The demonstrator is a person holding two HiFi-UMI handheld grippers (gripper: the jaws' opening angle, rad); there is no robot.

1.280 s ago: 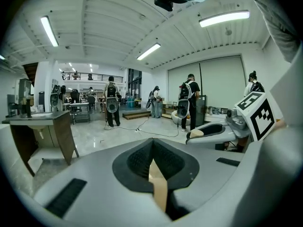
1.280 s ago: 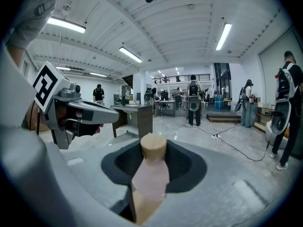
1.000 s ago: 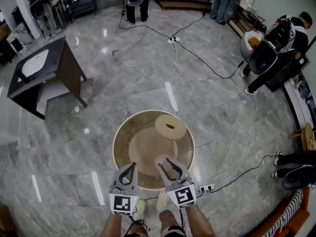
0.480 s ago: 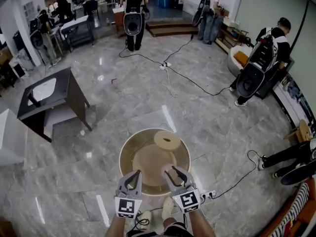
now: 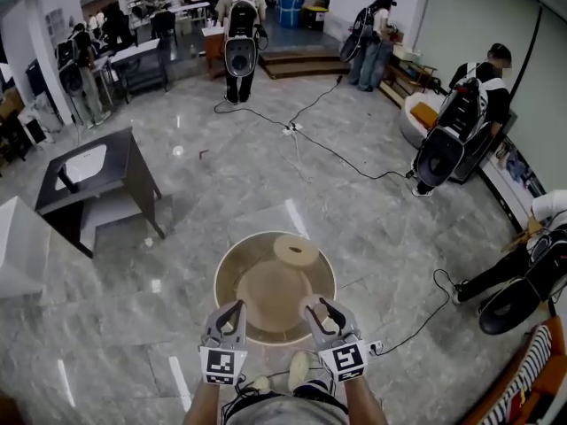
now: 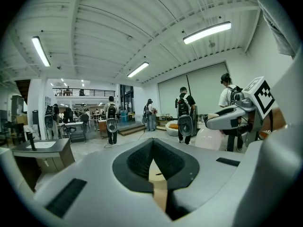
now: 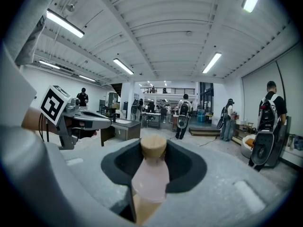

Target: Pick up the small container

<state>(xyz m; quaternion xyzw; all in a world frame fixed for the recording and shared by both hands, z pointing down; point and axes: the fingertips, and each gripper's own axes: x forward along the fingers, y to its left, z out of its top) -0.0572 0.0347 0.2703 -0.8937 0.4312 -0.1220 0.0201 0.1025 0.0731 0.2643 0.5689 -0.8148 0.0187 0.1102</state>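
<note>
The small container [image 7: 150, 178] is a pale pink jar with a round wooden cap. My right gripper [image 7: 151, 162] is shut on its body and holds it up level, off the table. In the head view the right gripper [image 5: 321, 312] hangs over the near edge of the round wooden table [image 5: 237, 268] with the jar [image 5: 312, 306] between its jaws. My left gripper [image 5: 228, 317] is beside it, jaws together with nothing in them; its own view shows the left gripper [image 6: 154, 169] closed to a thin slit. The left gripper view also catches the jar [image 6: 209, 139] at right.
A round wooden disc [image 5: 296, 251] lies on the table's far side. A dark desk [image 5: 89, 180] stands at left, a white block [image 5: 18, 246] nearer. Cables [image 5: 337, 149] cross the marble floor and a power strip [image 5: 377, 347] lies by the table. Several people stand farther off.
The head view has tipped up and shows more of the room. Both grippers have drawn back toward the table's near edge, the right one still carrying the pink jar.
</note>
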